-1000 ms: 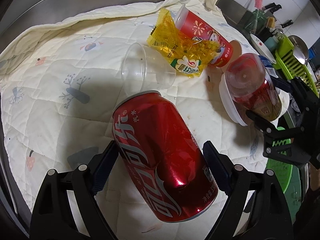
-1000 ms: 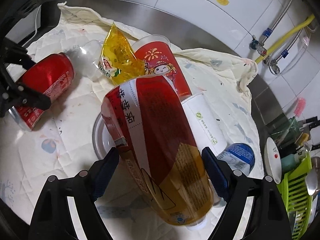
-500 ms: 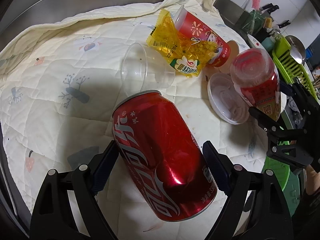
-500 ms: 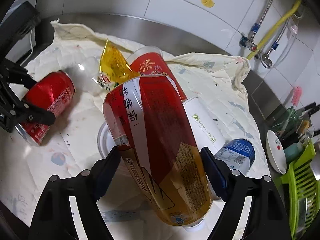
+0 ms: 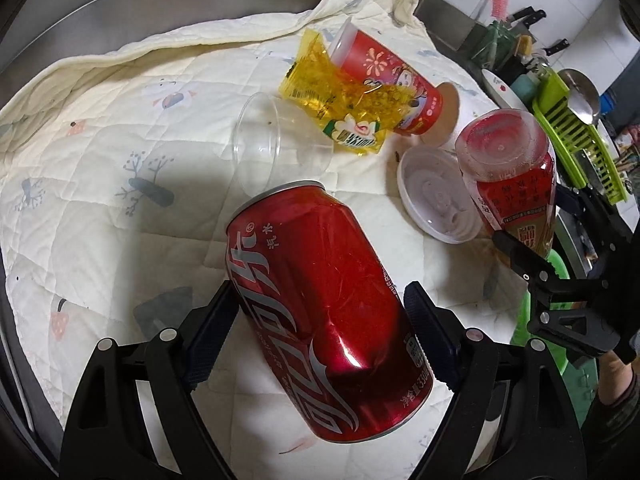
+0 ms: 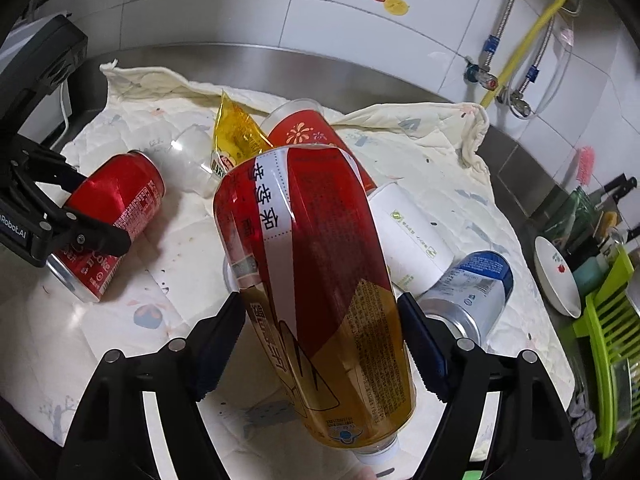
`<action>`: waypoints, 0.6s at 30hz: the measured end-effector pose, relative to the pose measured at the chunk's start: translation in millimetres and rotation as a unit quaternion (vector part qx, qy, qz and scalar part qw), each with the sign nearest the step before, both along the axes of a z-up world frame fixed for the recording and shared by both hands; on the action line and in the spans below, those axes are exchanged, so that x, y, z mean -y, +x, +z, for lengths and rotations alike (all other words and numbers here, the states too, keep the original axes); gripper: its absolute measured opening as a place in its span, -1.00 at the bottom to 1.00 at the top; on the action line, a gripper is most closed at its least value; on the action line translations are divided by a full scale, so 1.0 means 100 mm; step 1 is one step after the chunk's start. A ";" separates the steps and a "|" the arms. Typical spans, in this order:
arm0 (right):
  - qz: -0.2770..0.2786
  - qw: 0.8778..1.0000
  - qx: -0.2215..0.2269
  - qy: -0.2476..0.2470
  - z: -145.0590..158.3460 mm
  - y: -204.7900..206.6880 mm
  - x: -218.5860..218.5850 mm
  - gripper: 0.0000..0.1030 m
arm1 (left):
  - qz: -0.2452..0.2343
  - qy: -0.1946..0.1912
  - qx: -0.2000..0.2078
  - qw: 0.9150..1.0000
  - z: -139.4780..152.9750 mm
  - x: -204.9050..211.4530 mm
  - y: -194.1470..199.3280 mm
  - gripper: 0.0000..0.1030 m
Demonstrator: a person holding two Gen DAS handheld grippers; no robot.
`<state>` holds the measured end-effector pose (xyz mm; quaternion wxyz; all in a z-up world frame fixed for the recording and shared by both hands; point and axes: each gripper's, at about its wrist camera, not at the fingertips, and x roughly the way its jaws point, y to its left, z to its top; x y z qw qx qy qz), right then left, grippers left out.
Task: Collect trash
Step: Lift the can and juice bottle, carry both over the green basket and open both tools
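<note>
**2 grippers loaded, loose trash left on the cloth**

The left gripper (image 5: pixel 320 340) is clamped on a red soda can (image 5: pixel 320 304), its pads pressing the can's sides low on the body, so most of the can sticks out ahead of the fingers, clear of the cloth. The right gripper (image 6: pixel 320 344) is clamped on a red and gold bottle (image 6: pixel 312 296), neck toward the camera, base pointing away. Its jaws have just been closing a little, with the bottle between them.

Beyond the can, on the quilted cloth (image 5: pixel 100 128) spread over the counter, lie a clear plastic cup (image 5: pixel 276 148) on its side, a yellow wrapper (image 5: pixel 340 112) leaning on a red paper cup (image 5: pixel 384 80), and a white lid (image 5: pixel 432 204). The right view adds a white paper cup (image 6: pixel 412 232) and a blue and silver can (image 6: pixel 476 288) just beside it. No bin shows in either view, so where the held pieces go cannot be told.

Risks, as I judge them:
- The soda can looks dented and smooth; gripped near 1 end, it could pivot or slip out if the hand swings fast.
- The bottle's soft wall may buckle under the pads, loosening the hold.
- The 2 grippers sit near each other, so crossing paths could knock a piece loose.
- A dropped piece could scatter the light cups.
</note>
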<state>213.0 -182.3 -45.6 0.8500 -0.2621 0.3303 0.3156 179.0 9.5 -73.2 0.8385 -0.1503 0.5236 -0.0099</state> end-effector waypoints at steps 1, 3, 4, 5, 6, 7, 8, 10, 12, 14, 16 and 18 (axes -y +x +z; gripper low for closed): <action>-0.004 1.000 0.000 0.005 0.01 -0.01 0.02 0.45 | -0.001 0.001 0.003 1.000 0.02 0.01 0.00 0.60; -0.012 1.000 0.000 0.016 0.04 -0.06 0.06 0.44 | -0.004 0.001 0.008 1.000 0.05 0.02 -0.01 0.60; -0.016 1.000 0.000 0.024 0.06 -0.09 0.09 0.44 | -0.006 0.001 0.010 1.000 0.06 0.02 -0.01 0.60; -0.021 0.999 0.001 0.030 0.07 -0.13 0.13 0.44 | -0.009 0.000 0.012 1.000 0.07 0.02 -0.02 0.60; -0.025 0.999 0.002 0.036 0.09 -0.16 0.16 0.44 | -0.011 -0.001 0.014 1.000 0.08 0.03 -0.03 0.60; -0.029 0.999 0.003 0.041 0.11 -0.19 0.20 0.44 | -0.014 -0.002 0.015 1.000 0.09 0.05 -0.04 0.60; -0.036 0.998 0.004 0.047 0.14 -0.22 0.25 0.44 | -0.019 -0.003 0.017 1.000 0.11 0.07 -0.05 0.60; -0.051 0.997 0.006 0.058 0.18 -0.29 0.36 0.44 | -0.025 -0.004 0.021 0.999 0.14 0.12 -0.06 0.60; -0.071 0.995 0.009 0.066 0.22 -0.36 0.50 0.44 | -0.036 -0.009 0.026 0.999 0.17 0.19 -0.07 0.60; -0.100 0.992 0.009 0.075 0.26 -0.43 0.70 0.45 | -0.049 -0.012 0.033 0.998 0.22 0.28 -0.08 0.60; -0.128 0.989 0.009 0.077 0.28 -0.49 0.88 0.45 | -0.059 -0.017 0.038 0.997 0.25 0.37 -0.09 0.60; -0.160 0.984 0.009 0.075 0.28 -0.58 1.11 0.45 | -0.076 -0.022 0.042 0.996 0.28 0.52 -0.09 0.60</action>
